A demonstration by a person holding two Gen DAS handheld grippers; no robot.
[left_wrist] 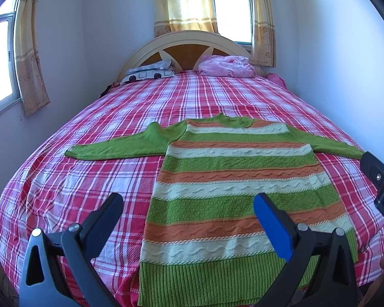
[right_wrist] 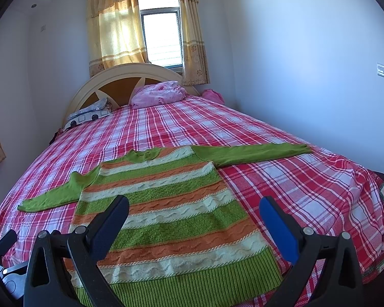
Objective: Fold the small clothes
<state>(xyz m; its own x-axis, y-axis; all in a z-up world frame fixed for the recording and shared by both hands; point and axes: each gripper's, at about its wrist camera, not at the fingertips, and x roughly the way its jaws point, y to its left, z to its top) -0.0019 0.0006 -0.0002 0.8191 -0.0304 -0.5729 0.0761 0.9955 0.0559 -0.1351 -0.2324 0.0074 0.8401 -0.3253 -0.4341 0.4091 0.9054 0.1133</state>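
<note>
A knitted sweater with green, orange and cream stripes lies flat on the bed, front up, its hem toward me and both green sleeves spread out sideways. The right wrist view shows the same sweater with its right sleeve stretched toward the wall. My left gripper hovers open above the sweater's lower left part, holding nothing. My right gripper is open as well, above the lower right part of the body, with nothing between its fingers.
The bed carries a red and white plaid sheet. A patterned pillow and a pink bundle lie by the headboard. White walls stand close on the right; curtained windows are behind and to the left.
</note>
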